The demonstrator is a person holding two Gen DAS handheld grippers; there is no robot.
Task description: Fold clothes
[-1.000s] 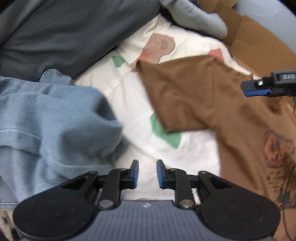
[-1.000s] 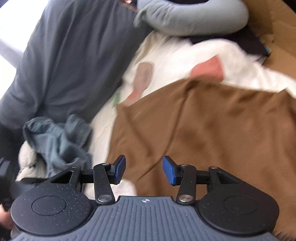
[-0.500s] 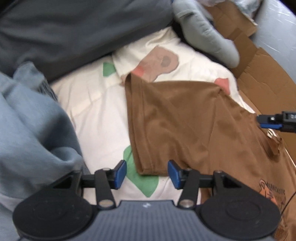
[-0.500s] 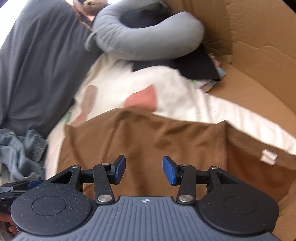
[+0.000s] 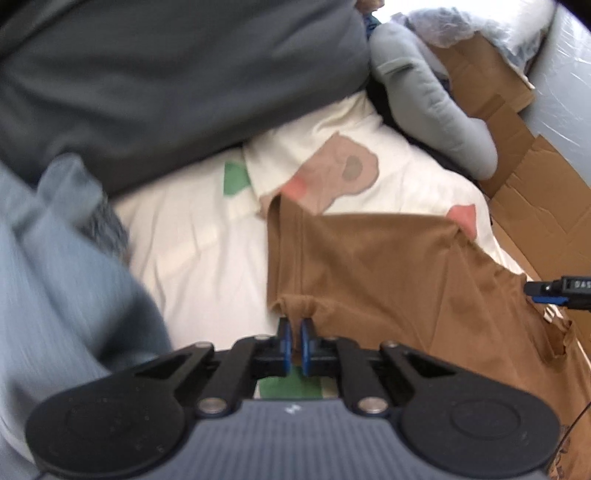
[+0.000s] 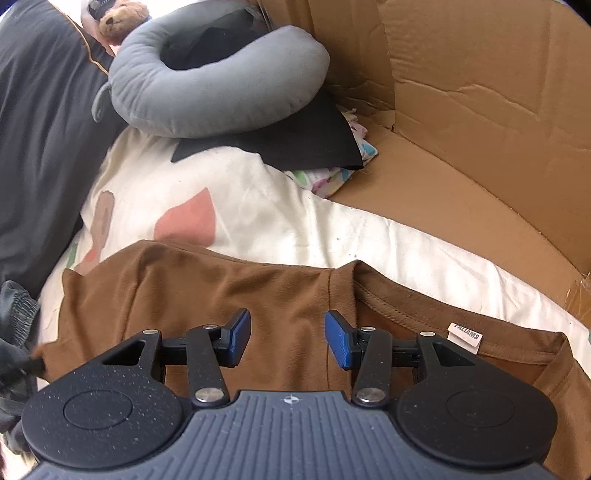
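A brown T-shirt (image 5: 388, 269) lies on a white bedsheet (image 5: 192, 266) with coloured patches. My left gripper (image 5: 295, 338) is shut on the sleeve's near corner, and the cloth bunches at the blue pads. In the right wrist view the brown T-shirt (image 6: 207, 291) lies flat with its collar and white label (image 6: 463, 338) at the right. My right gripper (image 6: 288, 336) is open and empty just above the shoulder seam. Its tip also shows at the right edge of the left wrist view (image 5: 554, 290).
A blue-grey garment (image 5: 55, 277) is heaped at the left. A dark grey blanket (image 5: 166, 81) lies at the back. A grey neck pillow (image 6: 218, 85) rests on black cloth, with a teddy bear (image 6: 122, 18) behind. Cardboard walls (image 6: 480, 110) stand at the right.
My left gripper has moved onto the sleeve corner and shut on it. My right gripper has moved right along the shirt toward the collar and stays open.
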